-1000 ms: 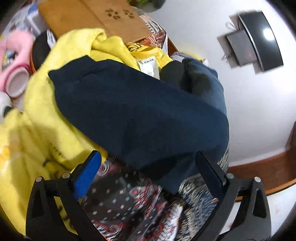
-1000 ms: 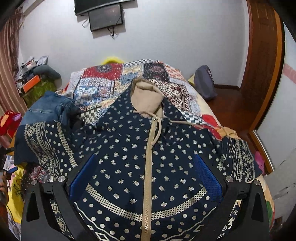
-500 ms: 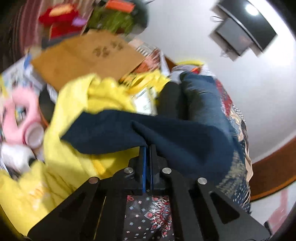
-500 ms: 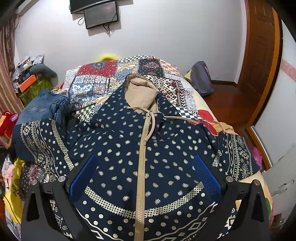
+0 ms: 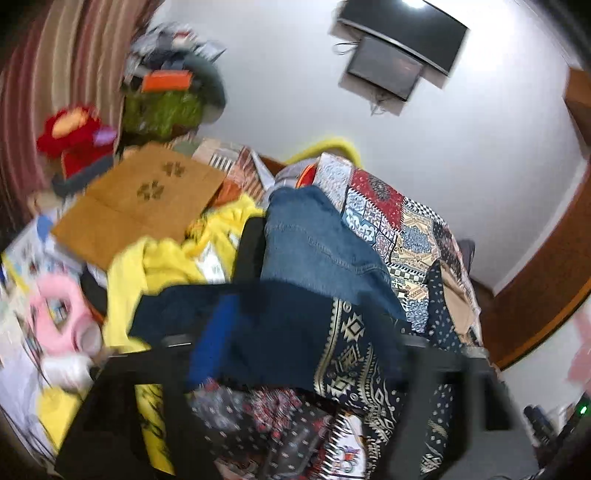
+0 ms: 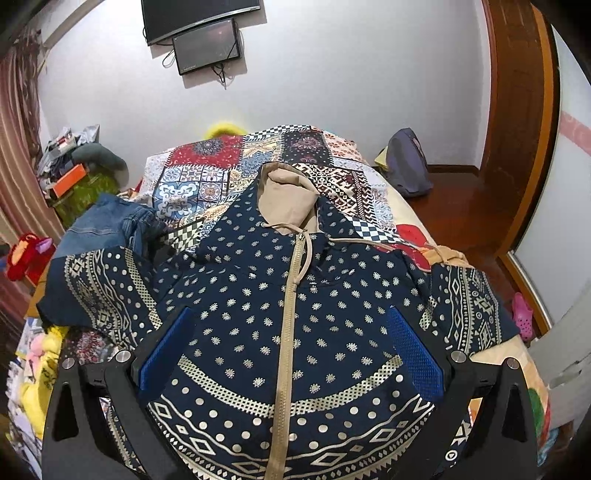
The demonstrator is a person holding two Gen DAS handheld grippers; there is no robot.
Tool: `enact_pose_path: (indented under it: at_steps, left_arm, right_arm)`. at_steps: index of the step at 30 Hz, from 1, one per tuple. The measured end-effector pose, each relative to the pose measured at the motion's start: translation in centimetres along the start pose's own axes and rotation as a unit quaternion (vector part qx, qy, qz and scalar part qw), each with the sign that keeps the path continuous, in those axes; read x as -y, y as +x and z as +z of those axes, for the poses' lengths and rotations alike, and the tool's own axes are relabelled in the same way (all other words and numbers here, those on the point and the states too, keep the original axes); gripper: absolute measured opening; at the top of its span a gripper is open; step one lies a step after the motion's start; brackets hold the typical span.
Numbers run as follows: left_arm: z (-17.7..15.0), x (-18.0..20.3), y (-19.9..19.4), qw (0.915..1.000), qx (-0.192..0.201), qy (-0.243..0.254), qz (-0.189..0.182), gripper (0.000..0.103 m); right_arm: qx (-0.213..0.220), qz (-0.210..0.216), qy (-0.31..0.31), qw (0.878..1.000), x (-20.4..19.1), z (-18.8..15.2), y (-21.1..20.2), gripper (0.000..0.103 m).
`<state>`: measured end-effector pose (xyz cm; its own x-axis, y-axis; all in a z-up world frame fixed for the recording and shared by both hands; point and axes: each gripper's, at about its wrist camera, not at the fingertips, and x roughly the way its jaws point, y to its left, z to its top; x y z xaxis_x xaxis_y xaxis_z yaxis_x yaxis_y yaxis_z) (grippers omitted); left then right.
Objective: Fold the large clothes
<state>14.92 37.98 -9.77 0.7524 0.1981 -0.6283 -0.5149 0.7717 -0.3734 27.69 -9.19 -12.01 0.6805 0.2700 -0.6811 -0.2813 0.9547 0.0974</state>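
Bedroom scene, two wrist views. A navy hooded jacket [image 6: 295, 314] printed with pale dots and geometric bands, closed by a tan zip and lined in tan at the hood, lies front-up and spread across a bed covered by a multicoloured patchwork bedspread [image 6: 229, 166]. Its hood points toward the white wall; each sleeve reaches toward a side edge of the bed.

The right hand-held gripper [image 6: 291, 354] hovers above the jacket's lower front, its blue-padded jaws set wide with nothing between them; the zip runs down the gap.

The left hand-held gripper [image 5: 299, 343] is blurred in its own view. Its jaws are opening, and the navy patterned sleeve [image 5: 295, 332] of the jacket lies across the space between them; the pads appear not to press the cloth, though the blur leaves this uncertain.

Just beyond that sleeve a folded pair of blue denim jeans [image 5: 314, 243] rests on the bedspread. Beside the bed lie a yellow garment [image 5: 162, 258] and a flat brown cardboard sheet [image 5: 140, 206] stamped with paw prints. A dark wall-mounted screen [image 6: 199, 18] hangs above the bed.
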Motion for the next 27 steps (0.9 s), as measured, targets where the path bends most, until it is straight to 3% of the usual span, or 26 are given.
enact_pose_path:
  at_steps: [10, 15, 18, 20, 22, 23, 25, 27]
  left_arm:
    - [-4.0, -8.1, 6.7, 0.987, -0.098, -0.126, -0.021, 0.079]
    - [-4.1, -11.6, 11.3, 0.9775, -0.121, -0.171, -0.028, 0.079]
    - [-3.7, -13.2, 13.1, 0.972, -0.112, -0.203, -0.039, 0.077]
    - [-3.2, -14.0, 13.8, 0.9708, -0.096, -0.216, -0.04, 0.067]
    - [-2.7, -14.5, 14.0, 0.9713, -0.078, -0.222, -0.036, 0.044]
    - [-2.5, -14.7, 14.0, 0.9709, -0.069, -0.226, -0.04, 0.038]
    - [-2.0, -14.5, 13.8, 0.9725, -0.06, -0.22, -0.046, 0.009]
    - [-1.0, -13.1, 12.8, 0.982, -0.045, -0.182, -0.021, 0.007]
  right_arm:
    - [-0.023, -0.01, -0.002, 1.0, -0.4, -0.3, 1.7, 0.103]
    - [-0.03, -0.022, -0.017, 0.999, -1.3, 0.0, 2.7, 0.103]
    - [-0.034, -0.03, -0.029, 0.999, -1.8, 0.2, 3.2, 0.103]
    - [-0.037, -0.036, -0.034, 0.998, -1.9, 0.2, 3.4, 0.103]
    - [-0.039, -0.043, -0.041, 0.997, -2.0, 0.2, 3.7, 0.103]
    - [-0.04, -0.046, -0.044, 0.997, -2.1, 0.2, 3.8, 0.103]
    - [-0.043, -0.05, -0.048, 0.997, -2.1, 0.2, 4.0, 0.103]
    - [-0.043, -0.052, -0.052, 0.996, -2.1, 0.2, 4.0, 0.103]
